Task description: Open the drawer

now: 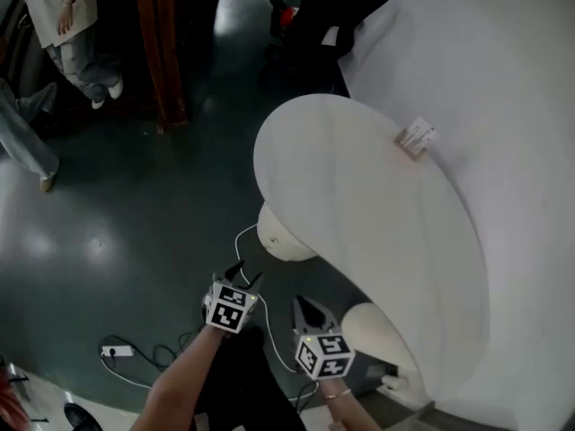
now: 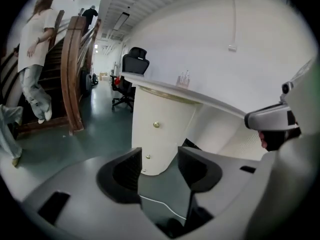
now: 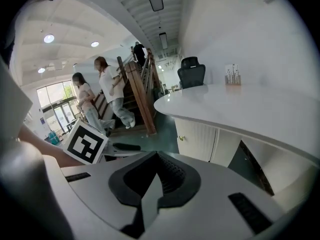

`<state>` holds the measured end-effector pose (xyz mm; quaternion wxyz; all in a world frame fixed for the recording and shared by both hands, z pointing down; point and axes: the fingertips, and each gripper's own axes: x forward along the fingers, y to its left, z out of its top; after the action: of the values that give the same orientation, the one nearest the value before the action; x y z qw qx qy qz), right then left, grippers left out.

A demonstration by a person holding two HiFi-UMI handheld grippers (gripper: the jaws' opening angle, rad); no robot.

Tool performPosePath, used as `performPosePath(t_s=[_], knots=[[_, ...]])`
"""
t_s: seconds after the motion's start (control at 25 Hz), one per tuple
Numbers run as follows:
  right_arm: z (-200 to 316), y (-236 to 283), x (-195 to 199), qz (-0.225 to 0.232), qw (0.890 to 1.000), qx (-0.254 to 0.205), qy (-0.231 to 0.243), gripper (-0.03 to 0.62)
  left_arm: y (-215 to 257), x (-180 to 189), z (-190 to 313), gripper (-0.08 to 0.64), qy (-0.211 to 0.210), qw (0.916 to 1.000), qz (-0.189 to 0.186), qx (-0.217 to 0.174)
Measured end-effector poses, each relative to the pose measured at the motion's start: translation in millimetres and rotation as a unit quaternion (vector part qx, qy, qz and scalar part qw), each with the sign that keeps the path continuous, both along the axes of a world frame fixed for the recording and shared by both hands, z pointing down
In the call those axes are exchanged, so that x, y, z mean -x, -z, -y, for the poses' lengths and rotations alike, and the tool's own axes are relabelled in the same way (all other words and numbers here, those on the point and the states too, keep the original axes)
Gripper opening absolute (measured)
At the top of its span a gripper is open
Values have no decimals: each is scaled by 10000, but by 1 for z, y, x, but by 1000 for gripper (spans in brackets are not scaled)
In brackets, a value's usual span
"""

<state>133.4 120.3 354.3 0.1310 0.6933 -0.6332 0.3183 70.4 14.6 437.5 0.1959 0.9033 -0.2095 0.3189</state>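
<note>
1. Ahead of my left gripper (image 1: 239,278) I see bare dark floor (image 1: 135,232) right up to the rounded drawer unit (image 2: 159,134). Only a white cable (image 2: 156,202) crosses it.
2. The white desk top (image 1: 377,214) overhangs that unit and blocks any approach from above.
3. My right gripper (image 1: 310,311) sits near a second rounded unit (image 1: 377,330) under the same top.
4. A power strip (image 1: 117,351) lies on the floor to my left.
5. The wooden stair post (image 1: 166,52) and the people (image 1: 63,25) stand well apart from me.

Head view looks steeply down on the counter (image 1: 359,205); both gripper views face it from low.
</note>
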Motion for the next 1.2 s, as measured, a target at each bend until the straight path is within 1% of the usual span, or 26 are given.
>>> performPosePath(t_s=[0.12, 0.24, 0.4, 0.52, 0.68, 0.84, 1.0, 1.2], knots=[[8, -27, -6, 51, 9998, 184, 79, 3, -28, -11, 7, 204, -46, 9999, 83, -32], [18, -60, -12, 12, 9993, 295, 216, 3, -56, -26, 15, 204, -52, 9999, -27, -96], [22, -111, -8, -3, 9972, 628, 402, 3, -91, -41, 21, 204, 54, 9999, -121, 0], [22, -150, -6, 15, 9953, 838, 476, 3, -122, -55, 25, 204, 52, 9998, -199, 60], [21, -193, -1, 19, 9928, 1053, 576, 3, -156, -63, 29, 204, 54, 9997, -232, 71], [25, -224, -4, -46, 9898, 1222, 730, 3, -188, -68, 39, 205, 59, 9997, -185, 123], [28, -252, -18, -82, 9891, 1332, 618, 3, -217, -76, 48, 204, -35, 9998, -147, 161], [34, -277, -31, -134, 9888, 1403, 487, 3, -243, -87, 60, 204, -119, 9995, -243, 129]])
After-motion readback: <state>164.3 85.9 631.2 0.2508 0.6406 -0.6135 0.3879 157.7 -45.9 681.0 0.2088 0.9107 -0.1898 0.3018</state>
